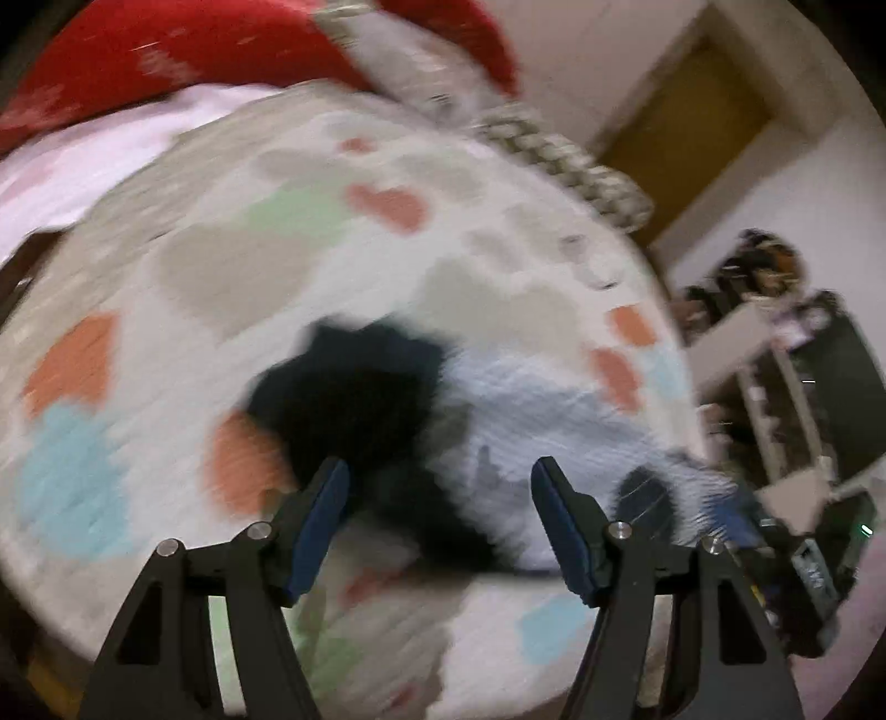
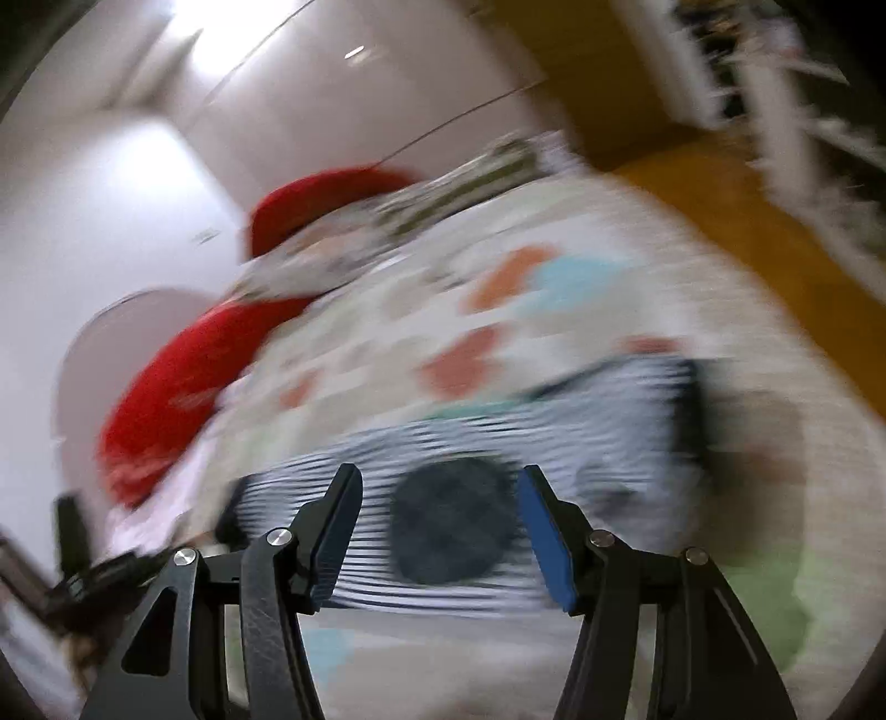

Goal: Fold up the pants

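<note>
Both views are motion-blurred. The pants (image 1: 531, 410) are white with thin dark stripes and a dark round patch (image 1: 645, 498); they lie on a bed with a heart-print cover (image 1: 232, 260). A black garment (image 1: 354, 399) lies partly over their left end. My left gripper (image 1: 440, 471) is open and empty above the black garment and the pants. In the right wrist view the striped pants (image 2: 603, 421) stretch across the bed, with the dark round patch (image 2: 451, 526) showing between my fingers. My right gripper (image 2: 440, 479) is open and empty just above them.
Red pillows (image 1: 183, 50) and a pink sheet (image 1: 83, 166) lie at the head of the bed. A knitted throw (image 1: 570, 160) hangs at the bed's far edge. A wooden door (image 1: 686, 127) and cluttered shelves (image 1: 786, 354) stand to the right. White wall panels (image 2: 277, 99) rise behind the bed.
</note>
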`<state>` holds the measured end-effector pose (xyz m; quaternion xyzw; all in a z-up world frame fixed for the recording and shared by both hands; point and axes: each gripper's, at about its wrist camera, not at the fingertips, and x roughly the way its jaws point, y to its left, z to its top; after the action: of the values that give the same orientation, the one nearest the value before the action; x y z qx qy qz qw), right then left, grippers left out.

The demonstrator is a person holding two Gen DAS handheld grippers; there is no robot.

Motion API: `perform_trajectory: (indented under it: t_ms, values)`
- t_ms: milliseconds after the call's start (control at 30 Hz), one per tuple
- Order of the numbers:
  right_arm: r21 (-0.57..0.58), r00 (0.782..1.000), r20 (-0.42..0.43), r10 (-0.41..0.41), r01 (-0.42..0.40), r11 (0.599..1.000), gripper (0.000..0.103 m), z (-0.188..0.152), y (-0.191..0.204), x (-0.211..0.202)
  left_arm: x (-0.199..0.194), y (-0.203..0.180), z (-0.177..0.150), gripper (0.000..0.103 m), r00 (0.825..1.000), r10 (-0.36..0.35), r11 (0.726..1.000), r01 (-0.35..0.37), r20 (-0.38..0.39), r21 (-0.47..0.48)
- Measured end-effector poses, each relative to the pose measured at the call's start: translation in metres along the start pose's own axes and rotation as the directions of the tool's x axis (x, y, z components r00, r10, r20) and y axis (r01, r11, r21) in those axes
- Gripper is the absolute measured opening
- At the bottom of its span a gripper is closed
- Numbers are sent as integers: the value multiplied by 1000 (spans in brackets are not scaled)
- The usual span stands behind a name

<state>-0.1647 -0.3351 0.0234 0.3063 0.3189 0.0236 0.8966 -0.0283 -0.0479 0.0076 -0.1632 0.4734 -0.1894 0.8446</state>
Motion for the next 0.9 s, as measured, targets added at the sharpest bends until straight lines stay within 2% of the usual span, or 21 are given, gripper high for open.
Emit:
perform_trajectory:
  t_ms: [100, 167, 233, 267, 300, 367, 433, 467, 533, 567, 600, 667, 733, 800, 833, 867, 900]
  values:
    - [55, 984, -79, 160, -156, 986, 63, 14, 19, 51, 39, -8, 18, 71, 1000, 19, 1000, -19, 5, 9]
    - [101, 971, -121, 205, -194, 976, 63, 15, 23, 81, 65, -3, 24, 71, 998, 44, 999, -44, -34, -6]
    - [178, 949, -178, 260, -228, 957, 63, 13, 18, 114, 85, 3, 24, 71, 996, 77, 997, -77, -49, 0]
    - [227, 937, -208, 279, -231, 946, 63, 9, 10, 129, 88, 3, 22, 71, 996, 82, 997, -82, -46, 15]
    - [253, 939, -220, 265, -208, 945, 61, 6, 1, 138, 89, 2, 21, 71, 995, 90, 995, -89, -38, 39]
    - [249, 956, -201, 216, -163, 955, 31, 6, -16, 139, 91, -4, 16, 71, 992, 120, 988, -117, -27, 98]
    - [239, 975, -163, 148, -107, 965, 19, 12, -36, 129, 92, -7, 12, 71, 990, 138, 982, -135, -13, 130]
    - [247, 986, -129, 108, -74, 966, 16, 15, -49, 116, 91, -7, 10, 71, 989, 145, 980, -142, -7, 141]
    - [276, 997, -70, 19, 1, 961, 15, 19, -72, 92, 92, -9, 7, 71, 987, 160, 974, -159, 8, 159]
    - [279, 996, -28, -90, 94, 956, 15, 20, -86, 70, 92, -10, 6, 71, 986, 165, 973, -165, 13, 163]
    - [279, 990, 3, -140, 134, 951, 14, 21, -95, 56, 92, -10, 5, 71, 985, 171, 971, -172, 19, 168]
    - [275, 967, 45, -250, 228, 934, 14, 19, -105, 31, 93, -12, 3, 71, 982, 186, 965, -189, 30, 181]
    - [263, 931, 74, -357, 327, 907, 14, 19, -106, 11, 93, -15, 2, 73, 980, 195, 960, -199, 38, 196]
    - [262, 895, 113, -432, 393, 881, 29, 15, -94, -10, 90, -19, 2, 73, 976, 215, 951, -217, 35, 220]
    - [250, 886, 126, -446, 407, 879, 42, 15, -91, -18, 88, -21, 2, 73, 975, 221, 949, -222, 30, 222]
    - [218, 884, 145, -444, 410, 886, 50, 11, -83, -27, 83, -22, 1, 73, 975, 222, 950, -223, 26, 218]
    - [182, 885, 153, -440, 412, 893, 51, 7, -71, -30, 76, -23, 0, 73, 975, 219, 953, -219, 23, 209]
